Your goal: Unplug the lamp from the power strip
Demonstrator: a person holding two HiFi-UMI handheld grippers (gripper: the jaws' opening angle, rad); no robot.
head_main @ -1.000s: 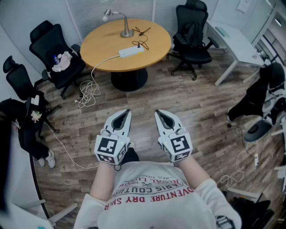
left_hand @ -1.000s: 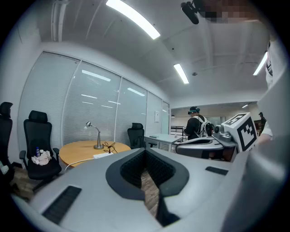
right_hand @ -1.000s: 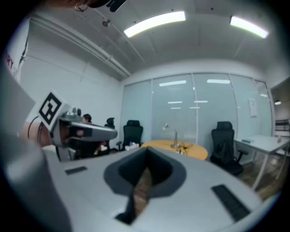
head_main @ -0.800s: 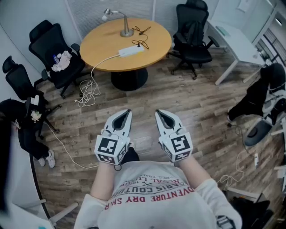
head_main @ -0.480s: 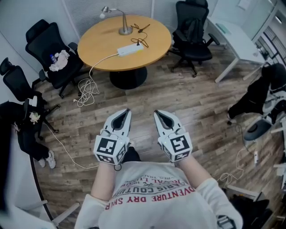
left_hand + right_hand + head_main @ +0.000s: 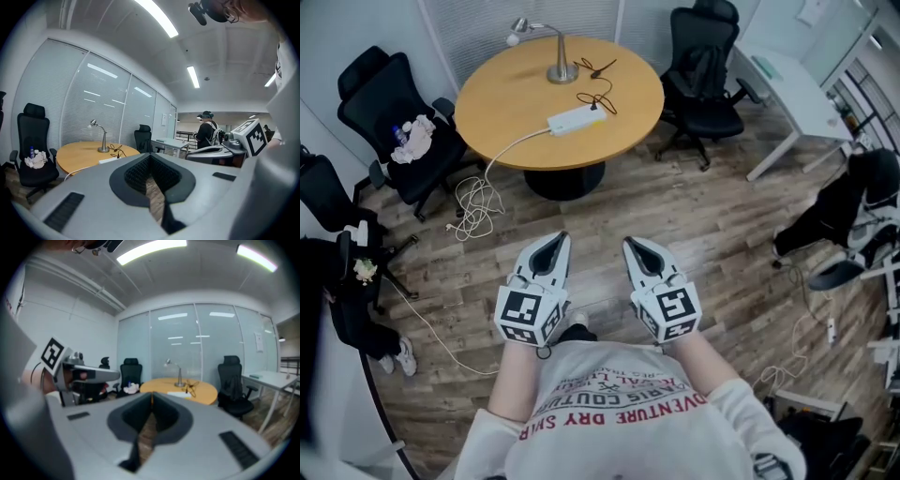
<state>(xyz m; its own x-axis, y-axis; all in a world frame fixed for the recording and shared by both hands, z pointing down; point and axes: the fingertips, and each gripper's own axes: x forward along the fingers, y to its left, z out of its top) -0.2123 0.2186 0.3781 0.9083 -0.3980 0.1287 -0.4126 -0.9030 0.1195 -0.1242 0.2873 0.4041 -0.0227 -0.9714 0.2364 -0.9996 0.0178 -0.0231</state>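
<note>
A silver desk lamp [image 6: 551, 52] stands at the far side of the round wooden table [image 6: 506, 98]. Its thin black cord [image 6: 598, 92] runs to a white power strip [image 6: 573, 119] near the table's front edge. Both grippers are held close to the person's chest, far from the table. My left gripper [image 6: 555, 238] and my right gripper [image 6: 631, 244] both point at the table, each with its jaws together and nothing between them. The lamp [image 6: 100, 138] and the table show small in the left gripper view, and the lamp [image 6: 176, 373] also shows in the right gripper view.
Black office chairs stand around the table: one with clothes [image 6: 389, 117] at the left, one [image 6: 705, 70] at the right. A white cable [image 6: 476, 202] trails from the strip to the wooden floor. A white desk [image 6: 792, 80] stands at the right. Another person [image 6: 206, 132] stands in the distance.
The view has shifted toward the table: the table, chairs and floor have slid a little in the head view. Both grippers stay in the same pose, shut.
</note>
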